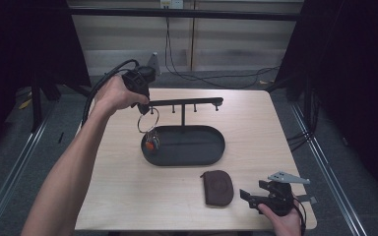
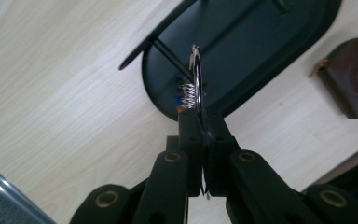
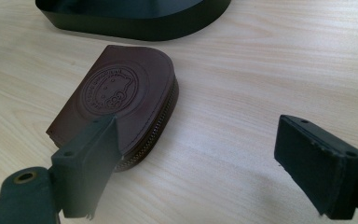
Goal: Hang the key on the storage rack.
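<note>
Holding the key ring (image 1: pixel 148 121) in my left gripper (image 1: pixel 143 105), I have the two jaws pinched tight on the top of the thin metal loop, so it cannot slip out. The ring hangs straight down below the gripper, and the small keys (image 1: pixel 150 142) and a little orange bit dangle at its bottom, just over the near end of the black tray (image 1: pixel 211 150). I grip it at the top because then the open loop stays free, and I think a free loop is what I need to slide over a peg. Right beside my left gripper is the end of the black hanger bar (image 1: pixel 184 102), which stands up from the tray on a thin post, with short pegs under it. My guess is the ring should go on the peg nearest the gripper. My right gripper (image 1: pixel 256 195) rests low on the table with its jaws wide apart and nothing in them. The brown pouch (image 3: pixel 121 102) lies flat just in front of it, touching nothing else.
</note>
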### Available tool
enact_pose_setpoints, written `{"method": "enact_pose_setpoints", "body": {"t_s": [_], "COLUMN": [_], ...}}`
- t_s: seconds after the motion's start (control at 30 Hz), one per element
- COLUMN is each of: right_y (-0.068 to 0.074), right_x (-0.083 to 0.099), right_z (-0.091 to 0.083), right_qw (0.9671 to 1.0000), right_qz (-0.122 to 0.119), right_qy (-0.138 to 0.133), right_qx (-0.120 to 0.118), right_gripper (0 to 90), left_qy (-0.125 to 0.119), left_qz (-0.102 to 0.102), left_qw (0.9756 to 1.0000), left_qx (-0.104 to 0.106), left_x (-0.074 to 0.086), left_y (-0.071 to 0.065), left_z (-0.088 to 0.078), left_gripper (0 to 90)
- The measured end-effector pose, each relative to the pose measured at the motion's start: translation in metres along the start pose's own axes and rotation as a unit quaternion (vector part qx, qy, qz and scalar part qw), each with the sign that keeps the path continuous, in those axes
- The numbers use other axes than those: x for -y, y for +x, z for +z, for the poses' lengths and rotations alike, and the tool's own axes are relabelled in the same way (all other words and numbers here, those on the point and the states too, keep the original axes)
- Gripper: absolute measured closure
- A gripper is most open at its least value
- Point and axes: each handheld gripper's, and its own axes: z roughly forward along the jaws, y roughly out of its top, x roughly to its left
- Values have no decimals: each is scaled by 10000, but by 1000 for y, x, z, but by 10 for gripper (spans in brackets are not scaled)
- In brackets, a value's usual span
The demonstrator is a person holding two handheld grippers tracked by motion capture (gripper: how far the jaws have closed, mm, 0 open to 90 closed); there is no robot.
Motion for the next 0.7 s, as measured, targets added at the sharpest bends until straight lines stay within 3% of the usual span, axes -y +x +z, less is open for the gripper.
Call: {"method": "enact_pose_setpoints", "body": {"t_s": [0.7], "right_y": [0], "right_x": [0], "right_z": [1], "right_qw": [10000], "right_qz": [-2], "right_qy": [14], "right_qx": [-15], "right_gripper": [141], "left_qy": [-19], "left_qz": [13], "left_qw": [9996], "left_qx": [-274], "left_x": [-5], "left_y": [-4], "left_z": [10], "left_gripper": [845]}}
